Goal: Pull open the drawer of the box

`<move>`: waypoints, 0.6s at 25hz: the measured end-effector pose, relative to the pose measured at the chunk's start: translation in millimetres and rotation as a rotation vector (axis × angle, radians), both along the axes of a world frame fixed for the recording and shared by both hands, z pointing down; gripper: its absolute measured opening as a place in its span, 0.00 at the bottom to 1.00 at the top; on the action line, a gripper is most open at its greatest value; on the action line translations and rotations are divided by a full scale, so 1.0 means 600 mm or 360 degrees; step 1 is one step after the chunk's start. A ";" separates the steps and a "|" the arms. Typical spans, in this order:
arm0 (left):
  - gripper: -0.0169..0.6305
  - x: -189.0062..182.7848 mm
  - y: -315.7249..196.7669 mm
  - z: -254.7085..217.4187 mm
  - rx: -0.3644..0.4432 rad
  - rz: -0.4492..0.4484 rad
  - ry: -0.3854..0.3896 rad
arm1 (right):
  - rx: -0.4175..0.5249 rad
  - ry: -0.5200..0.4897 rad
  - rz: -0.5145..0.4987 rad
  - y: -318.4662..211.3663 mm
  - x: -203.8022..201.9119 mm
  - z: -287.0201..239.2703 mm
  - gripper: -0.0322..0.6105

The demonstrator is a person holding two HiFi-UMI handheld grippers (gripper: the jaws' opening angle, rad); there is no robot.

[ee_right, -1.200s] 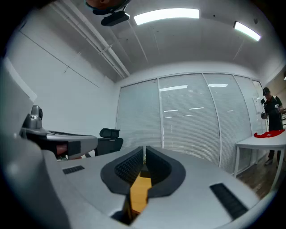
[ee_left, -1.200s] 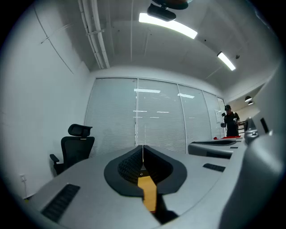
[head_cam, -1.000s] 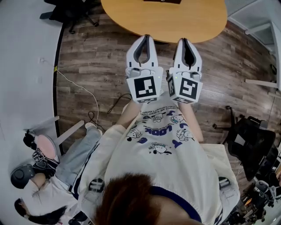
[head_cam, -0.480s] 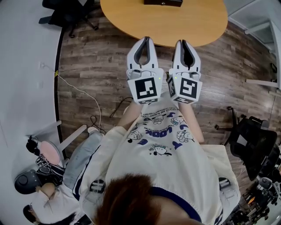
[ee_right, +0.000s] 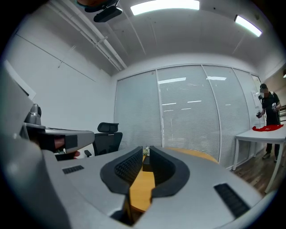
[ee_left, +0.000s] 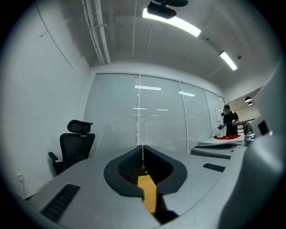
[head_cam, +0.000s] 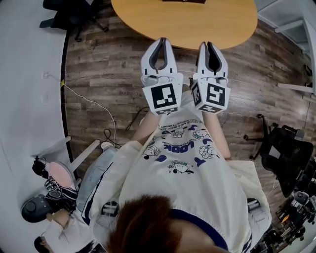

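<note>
My two grippers are held side by side in front of the person's chest, pointing at the near edge of a round orange table. The left gripper is shut, its tips touching with nothing between them. My right gripper is also shut on nothing, apart from a thin slit at the tips. A dark box sits at the table's far side, cut off by the top edge of the head view. Its drawer cannot be made out. Both grippers are well short of the box.
A black office chair stands on the wood floor at the right. Another seated person is at the lower left, and a cable runs across the floor. A black chair stands beyond the table, and a person stands by a white table.
Both grippers have edged slightly forward toward the table's near edge, side by side as before. Their jaws have not changed.
</note>
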State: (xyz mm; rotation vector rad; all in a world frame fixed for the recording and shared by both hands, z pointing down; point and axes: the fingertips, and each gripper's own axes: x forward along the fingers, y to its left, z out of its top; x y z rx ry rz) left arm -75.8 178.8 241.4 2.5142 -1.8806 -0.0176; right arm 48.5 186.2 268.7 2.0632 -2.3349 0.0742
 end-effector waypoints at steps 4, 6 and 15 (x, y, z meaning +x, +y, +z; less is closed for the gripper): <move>0.05 -0.001 -0.013 0.006 -0.0019 -0.0005 0.0005 | -0.0010 0.0021 -0.0003 -0.013 -0.001 0.000 0.12; 0.05 -0.001 -0.022 0.007 -0.0023 -0.0014 0.0005 | -0.0012 0.0032 -0.0023 -0.023 -0.004 0.000 0.12; 0.05 -0.007 -0.087 0.015 -0.0042 -0.0087 0.0006 | -0.0037 0.0012 -0.0101 -0.095 -0.014 0.012 0.12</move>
